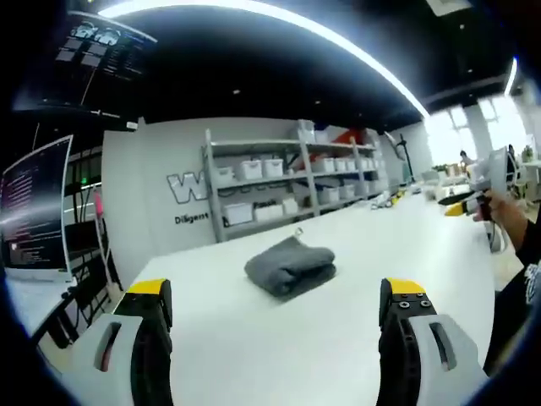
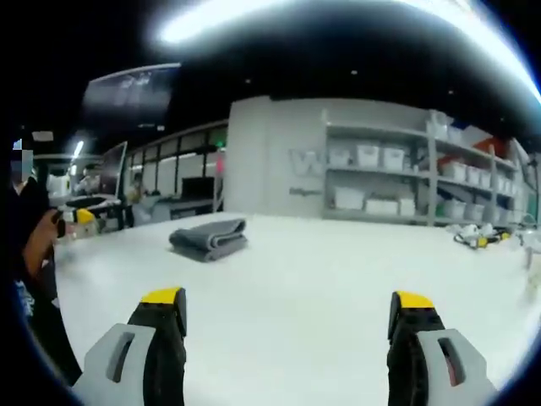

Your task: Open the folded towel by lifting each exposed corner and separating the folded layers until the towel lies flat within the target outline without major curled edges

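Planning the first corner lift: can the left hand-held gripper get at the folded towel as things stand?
Probably yes. The left hand-held gripper has its jaws wide apart and points at the folded grey towel, with bare white table between them. It is apart from the towel, so it must move forward.

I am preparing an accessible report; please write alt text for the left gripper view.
A folded grey towel lies on a white table, ahead of the open left hand-held gripper. Shelves with white bins stand behind.
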A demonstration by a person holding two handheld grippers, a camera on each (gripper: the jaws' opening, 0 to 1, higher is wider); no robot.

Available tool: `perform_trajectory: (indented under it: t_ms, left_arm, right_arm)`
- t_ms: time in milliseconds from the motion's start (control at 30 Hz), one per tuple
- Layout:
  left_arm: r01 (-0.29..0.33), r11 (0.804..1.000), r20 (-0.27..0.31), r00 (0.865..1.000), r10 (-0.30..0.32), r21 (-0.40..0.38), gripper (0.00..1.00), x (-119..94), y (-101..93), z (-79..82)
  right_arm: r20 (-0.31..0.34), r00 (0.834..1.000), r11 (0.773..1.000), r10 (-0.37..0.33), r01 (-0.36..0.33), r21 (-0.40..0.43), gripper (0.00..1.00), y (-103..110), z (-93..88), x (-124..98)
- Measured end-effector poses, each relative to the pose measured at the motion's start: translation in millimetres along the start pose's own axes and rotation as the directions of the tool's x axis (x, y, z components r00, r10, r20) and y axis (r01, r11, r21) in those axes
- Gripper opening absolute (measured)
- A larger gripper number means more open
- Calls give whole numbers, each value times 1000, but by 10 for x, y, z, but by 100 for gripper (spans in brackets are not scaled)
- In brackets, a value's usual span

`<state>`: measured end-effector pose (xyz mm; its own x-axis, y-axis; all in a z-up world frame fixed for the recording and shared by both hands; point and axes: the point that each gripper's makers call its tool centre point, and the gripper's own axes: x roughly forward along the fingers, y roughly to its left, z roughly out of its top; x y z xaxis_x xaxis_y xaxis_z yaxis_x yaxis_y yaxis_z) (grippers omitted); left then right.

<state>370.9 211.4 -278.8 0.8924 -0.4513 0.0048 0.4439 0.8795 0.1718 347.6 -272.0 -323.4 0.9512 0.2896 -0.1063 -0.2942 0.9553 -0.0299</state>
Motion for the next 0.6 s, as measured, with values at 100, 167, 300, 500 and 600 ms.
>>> perform_trajectory:
  t_ms: [100, 167, 300, 500, 600]
  left_arm:
    - [0, 1000, -2, 1000, 0, -3, 100, -3, 1, -10]
    - [2, 1000, -3, 1000, -2, -3, 99, -6, -3, -14]
    - [13, 1000, -13, 1000, -13, -1, 99, -4, -32, -33]
    - [9, 1000, -13, 1000, -10, -4, 99, -4, -20, -34]
    - [11, 1000, -15, 1000, -11, -4, 99, -5, -21, -40]
  right_arm:
    - [-2, 1000, 1000, -2, 2, 0, 100, -8, -7, -1]
    - [-1, 1000, 1000, -2, 2, 0, 100, -9, -5, -5]
    - [-1, 1000, 1000, -2, 2, 0, 100, -13, -6, -9]
    - [-2, 1000, 1000, -1, 1, -1, 100, -7, -11, -15]
    - [-2, 1000, 1000, -3, 3, -1, 100, -11, -12, -13]
